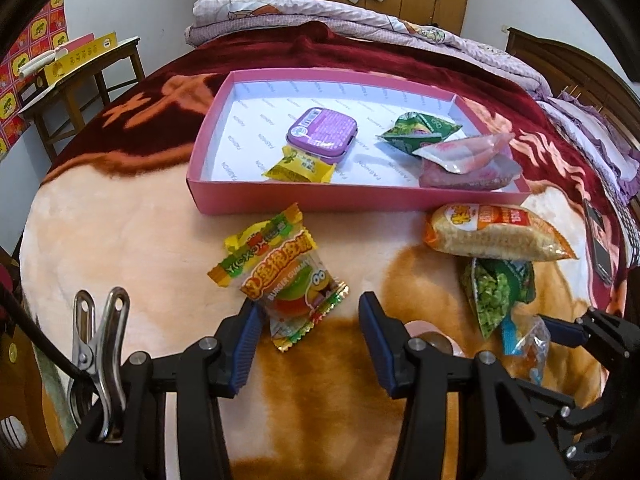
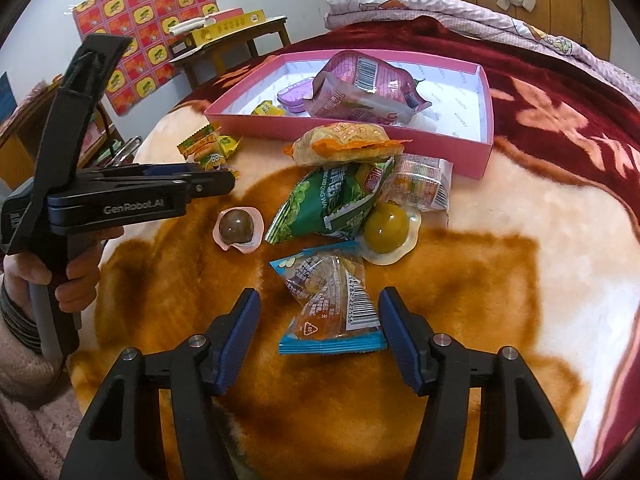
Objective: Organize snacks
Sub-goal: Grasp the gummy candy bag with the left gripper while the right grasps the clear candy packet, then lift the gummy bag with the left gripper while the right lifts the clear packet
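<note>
Lay on the bed's plush blanket [image 2: 500, 208], short of the pink box [image 2: 486, 148] already holding a purple tin [image 1: 322, 133] and several packets: the blue-edged clear packet [image 2: 332, 304], directly between the right gripper [image 2: 318, 338]'s jaws. Stood wide apart, those jaws, straddling the packet and closed on nothing. Same on the left gripper [image 1: 306, 340]: spread wide, empty, with the gummy burger packet [image 1: 298, 294] just ahead of its pads, one corner near the left pad.

Probably very light, both packets; crinkly slick film, puffed with air, apt to slide or squirt out under a squeeze. Best gripped across the middle bulge, or on the flat crimped seam, gently, so as not to crush the contents. Soft blanket beneath, likely to give under pressing.
</note>
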The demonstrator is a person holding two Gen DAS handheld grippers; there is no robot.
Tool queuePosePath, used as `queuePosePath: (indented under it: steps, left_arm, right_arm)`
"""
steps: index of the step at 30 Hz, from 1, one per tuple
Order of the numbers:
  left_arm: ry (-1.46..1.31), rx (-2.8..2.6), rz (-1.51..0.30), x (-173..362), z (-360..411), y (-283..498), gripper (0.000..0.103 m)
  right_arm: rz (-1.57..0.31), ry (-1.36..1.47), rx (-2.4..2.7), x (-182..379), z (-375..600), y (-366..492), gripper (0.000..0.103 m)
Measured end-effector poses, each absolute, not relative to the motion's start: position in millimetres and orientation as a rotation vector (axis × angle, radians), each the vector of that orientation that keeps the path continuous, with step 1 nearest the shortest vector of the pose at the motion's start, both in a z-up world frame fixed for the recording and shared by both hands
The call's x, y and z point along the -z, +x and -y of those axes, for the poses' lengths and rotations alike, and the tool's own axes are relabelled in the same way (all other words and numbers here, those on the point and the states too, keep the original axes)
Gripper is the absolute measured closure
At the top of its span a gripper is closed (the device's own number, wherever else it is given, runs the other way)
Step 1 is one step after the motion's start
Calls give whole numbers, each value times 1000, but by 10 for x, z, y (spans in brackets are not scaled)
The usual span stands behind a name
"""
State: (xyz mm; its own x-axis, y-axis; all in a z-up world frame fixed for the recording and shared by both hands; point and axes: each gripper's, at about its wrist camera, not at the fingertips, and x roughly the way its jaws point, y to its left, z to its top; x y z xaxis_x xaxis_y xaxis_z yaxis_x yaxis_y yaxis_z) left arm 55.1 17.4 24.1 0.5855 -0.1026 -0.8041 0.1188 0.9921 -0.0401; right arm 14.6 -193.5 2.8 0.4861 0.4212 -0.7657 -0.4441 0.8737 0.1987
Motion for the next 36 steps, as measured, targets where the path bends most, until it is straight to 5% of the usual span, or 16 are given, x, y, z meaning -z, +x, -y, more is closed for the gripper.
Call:
queuePosePath:
  steps: [10,19,36]
  left_arm:
    - [10,131,-925,-256,-237,531,76]
    - [-3,150,-903,-354,-249,428,79]
    - [-2,196,-867,-510,-207,258,82]
  right_arm:
    - [-913,-28,-512,-35,1943,163,46]
    - [-912,10,-492,-46,2019,184,61]
    - [-892,56,-510,-169,2086,66,63]
